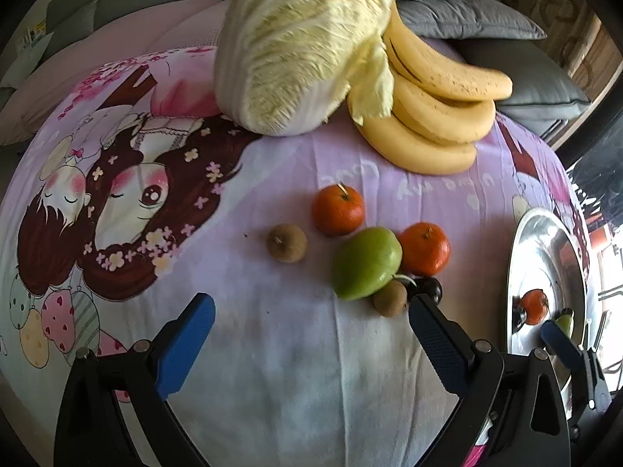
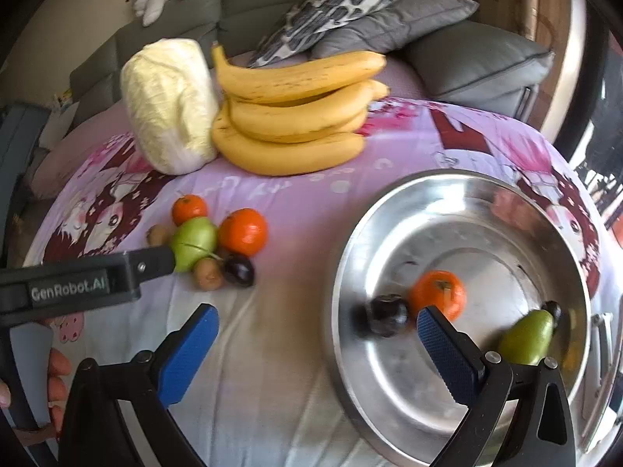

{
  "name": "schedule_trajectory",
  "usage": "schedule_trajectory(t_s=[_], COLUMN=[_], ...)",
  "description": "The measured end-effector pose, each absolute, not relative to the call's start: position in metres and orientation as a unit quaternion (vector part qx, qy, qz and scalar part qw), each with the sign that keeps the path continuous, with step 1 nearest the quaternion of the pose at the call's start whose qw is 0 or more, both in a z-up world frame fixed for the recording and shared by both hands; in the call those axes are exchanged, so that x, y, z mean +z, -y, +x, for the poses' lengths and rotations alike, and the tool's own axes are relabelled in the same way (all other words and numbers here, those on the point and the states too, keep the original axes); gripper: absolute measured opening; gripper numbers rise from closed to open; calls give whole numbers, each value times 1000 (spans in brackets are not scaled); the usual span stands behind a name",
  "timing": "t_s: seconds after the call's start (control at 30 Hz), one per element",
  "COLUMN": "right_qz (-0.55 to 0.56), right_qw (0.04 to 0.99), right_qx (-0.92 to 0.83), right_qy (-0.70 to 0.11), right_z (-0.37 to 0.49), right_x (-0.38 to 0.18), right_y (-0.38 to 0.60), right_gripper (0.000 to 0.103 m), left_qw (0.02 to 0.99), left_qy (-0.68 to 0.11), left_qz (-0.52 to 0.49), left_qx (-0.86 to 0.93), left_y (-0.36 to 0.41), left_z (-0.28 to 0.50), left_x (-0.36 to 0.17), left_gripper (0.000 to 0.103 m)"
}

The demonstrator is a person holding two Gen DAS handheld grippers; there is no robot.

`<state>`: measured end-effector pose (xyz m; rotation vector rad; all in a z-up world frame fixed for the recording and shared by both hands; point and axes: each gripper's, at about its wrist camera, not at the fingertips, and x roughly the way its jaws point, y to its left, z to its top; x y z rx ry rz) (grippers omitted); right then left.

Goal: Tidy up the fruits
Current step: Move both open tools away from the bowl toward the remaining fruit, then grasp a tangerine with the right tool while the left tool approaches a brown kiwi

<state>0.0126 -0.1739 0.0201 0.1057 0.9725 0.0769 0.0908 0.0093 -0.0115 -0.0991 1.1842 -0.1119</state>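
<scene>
On the cartoon-print cloth lie two tangerines (image 1: 338, 210) (image 1: 425, 249), a green fruit (image 1: 366, 262), two brown kiwis (image 1: 287, 243) (image 1: 390, 297) and a dark plum (image 1: 430, 290). My left gripper (image 1: 311, 323) is open and empty just short of this cluster. The steel bowl (image 2: 459, 202) at the right holds a tangerine (image 2: 439, 294), a dark plum (image 2: 386, 315) and a green fruit (image 2: 528, 336). My right gripper (image 2: 317, 334) is open and empty at the bowl's near left rim. The cluster also shows in the right wrist view (image 2: 194, 239).
A bunch of bananas (image 2: 292, 116) and a napa cabbage (image 2: 169, 105) lie at the back of the cloth. Grey and patterned cushions (image 2: 389, 23) sit behind them on a sofa. The left gripper's body (image 2: 85, 284) reaches in from the left in the right wrist view.
</scene>
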Motion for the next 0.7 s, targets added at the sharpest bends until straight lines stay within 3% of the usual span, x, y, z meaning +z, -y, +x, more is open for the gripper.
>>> schedule_trajectory(t_s=[0.6,0.7], right_qz=[73,62], right_qw=[892,895], right_qx=[51,53], right_qy=[-444,-438], right_z=[39,44], right_x=[26,26], right_y=[151,145], right_gripper=[102,97], left_qw=[820,811], left_qy=[-563,-573], left_qz=[-52,-69], left_qx=[-90,-95], left_y=[-32,-37], left_z=[120,127], left_x=[-21,-27], left_gripper=[100,100])
